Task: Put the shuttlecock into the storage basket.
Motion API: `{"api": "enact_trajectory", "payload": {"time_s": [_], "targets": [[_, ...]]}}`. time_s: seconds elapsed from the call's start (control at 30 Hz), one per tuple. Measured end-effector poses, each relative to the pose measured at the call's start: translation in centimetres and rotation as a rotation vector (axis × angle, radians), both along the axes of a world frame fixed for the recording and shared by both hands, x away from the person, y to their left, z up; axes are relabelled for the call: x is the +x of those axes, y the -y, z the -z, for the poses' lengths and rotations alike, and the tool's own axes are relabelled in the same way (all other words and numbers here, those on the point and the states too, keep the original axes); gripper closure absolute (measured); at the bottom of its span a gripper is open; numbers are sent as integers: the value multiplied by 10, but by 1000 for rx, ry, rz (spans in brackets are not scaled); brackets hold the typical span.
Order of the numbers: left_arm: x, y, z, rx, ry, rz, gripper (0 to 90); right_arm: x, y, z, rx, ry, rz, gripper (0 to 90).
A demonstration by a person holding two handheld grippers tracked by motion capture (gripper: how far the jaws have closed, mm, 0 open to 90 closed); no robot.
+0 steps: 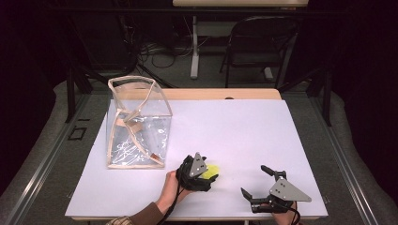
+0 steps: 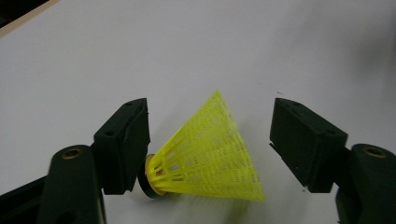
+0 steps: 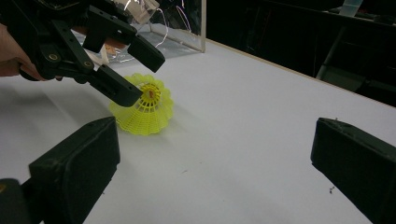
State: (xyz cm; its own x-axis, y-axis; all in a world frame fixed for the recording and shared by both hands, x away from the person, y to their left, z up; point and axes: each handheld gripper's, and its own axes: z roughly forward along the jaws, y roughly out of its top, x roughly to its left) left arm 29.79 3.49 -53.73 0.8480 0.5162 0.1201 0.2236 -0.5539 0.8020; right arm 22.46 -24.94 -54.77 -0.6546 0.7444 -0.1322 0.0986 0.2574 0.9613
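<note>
Near the tabletop's (image 1: 244, 126) front edge, the left claw (image 2: 210, 140) straddles a lying yellow shuttlecock (image 2: 210, 156), jaws wide, ready to grip; the right claw (image 1: 257, 182) waits wide, empty.

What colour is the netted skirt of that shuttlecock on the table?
Bright yellow. The shuttlecock shows best in the left gripper view, lying between the open jaws.

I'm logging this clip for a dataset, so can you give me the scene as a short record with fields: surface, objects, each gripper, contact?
surface: white table top
object in hand's reach: yellow shuttlecock, lying on its side
other object: clear bag, upright, back left
left gripper: jaws astride the shuttlecock, not yet clamped
right gripper: open, nothing between its jaws
contact: one left jaw at the cork end; other jaw apart from the skirt
</note>
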Motion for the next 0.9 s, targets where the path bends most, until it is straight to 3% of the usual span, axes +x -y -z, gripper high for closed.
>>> {"api": "enact_trajectory", "payload": {"time_s": [0.37, 0.9], "targets": [[2, 1, 3, 2, -6, 11, 537, 0, 0, 0, -4, -1, -1, 10], [2, -3, 2, -35, 20, 7, 728, 1, 0, 0, -2, -4, 1, 11]]}}
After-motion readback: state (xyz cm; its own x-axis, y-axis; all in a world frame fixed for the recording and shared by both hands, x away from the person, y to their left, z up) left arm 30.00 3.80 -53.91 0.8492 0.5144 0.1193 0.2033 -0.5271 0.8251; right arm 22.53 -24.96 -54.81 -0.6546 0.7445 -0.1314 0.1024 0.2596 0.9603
